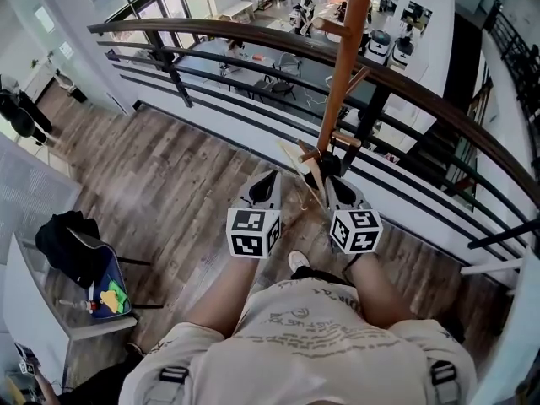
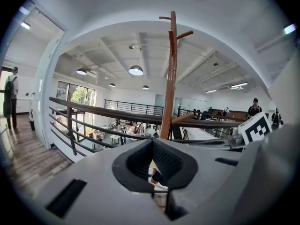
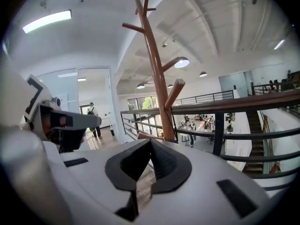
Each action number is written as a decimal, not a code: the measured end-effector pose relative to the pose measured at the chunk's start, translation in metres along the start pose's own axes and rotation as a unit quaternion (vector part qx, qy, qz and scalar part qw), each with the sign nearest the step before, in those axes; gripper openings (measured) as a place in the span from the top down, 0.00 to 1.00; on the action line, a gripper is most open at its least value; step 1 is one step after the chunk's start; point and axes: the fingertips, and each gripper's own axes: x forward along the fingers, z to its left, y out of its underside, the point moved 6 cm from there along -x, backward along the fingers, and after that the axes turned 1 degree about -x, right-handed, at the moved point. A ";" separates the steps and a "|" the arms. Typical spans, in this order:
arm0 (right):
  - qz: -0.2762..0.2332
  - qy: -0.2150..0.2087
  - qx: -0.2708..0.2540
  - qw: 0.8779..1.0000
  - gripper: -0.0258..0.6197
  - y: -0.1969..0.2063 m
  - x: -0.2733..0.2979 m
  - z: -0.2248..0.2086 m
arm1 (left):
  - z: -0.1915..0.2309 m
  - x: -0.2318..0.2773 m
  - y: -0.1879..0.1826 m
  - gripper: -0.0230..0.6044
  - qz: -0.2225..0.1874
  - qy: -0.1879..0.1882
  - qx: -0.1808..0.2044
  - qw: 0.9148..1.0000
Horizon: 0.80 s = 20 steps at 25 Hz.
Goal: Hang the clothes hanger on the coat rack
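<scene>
**Hanger Being Judged at the Rack's Lower Pegs**

The clothes hanger (image 1: 299,162), of pale wood, is being shown in the head view just ahead of the two gripper tips. It is lying closest to the right gripper (image 1: 327,178) and right beside the lowest pegs of the coat rack (image 1: 339,74). Whether its hook is already being carried by a peg cannot be told.

The right gripper's jaws are being held fully together. In the right gripper view only what looks like floor is being shown through the slit, so nothing is being pinched. The left gripper (image 1: 268,178) is likewise being held closed at the tips, and no object is being made out between its pads.

The hanger is being judged light, rigid and smooth, so some slipping and swinging is to be expected. Hold is best being taken on the wooden shoulder close to the neck, with the hook being left free. The pegs are angled upward, so the hook is being expected to settle once lowered over one.
</scene>
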 end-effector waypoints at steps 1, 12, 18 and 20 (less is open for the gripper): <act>-0.008 0.001 -0.002 1.000 0.95 -0.006 -0.006 0.003 | -0.001 -0.002 0.000 0.96 -0.002 0.003 0.000 1.000; -0.048 0.003 -0.029 0.998 0.96 -0.023 -0.046 0.024 | -0.013 -0.011 0.003 0.96 -0.009 0.030 0.012 0.999; -0.043 0.010 -0.022 0.999 0.96 -0.016 -0.052 0.023 | -0.018 -0.013 0.005 0.96 -0.009 0.037 0.016 0.999; -0.041 0.011 -0.020 0.999 0.96 -0.014 -0.052 0.023 | -0.020 -0.013 0.007 0.96 -0.006 0.039 0.016 0.999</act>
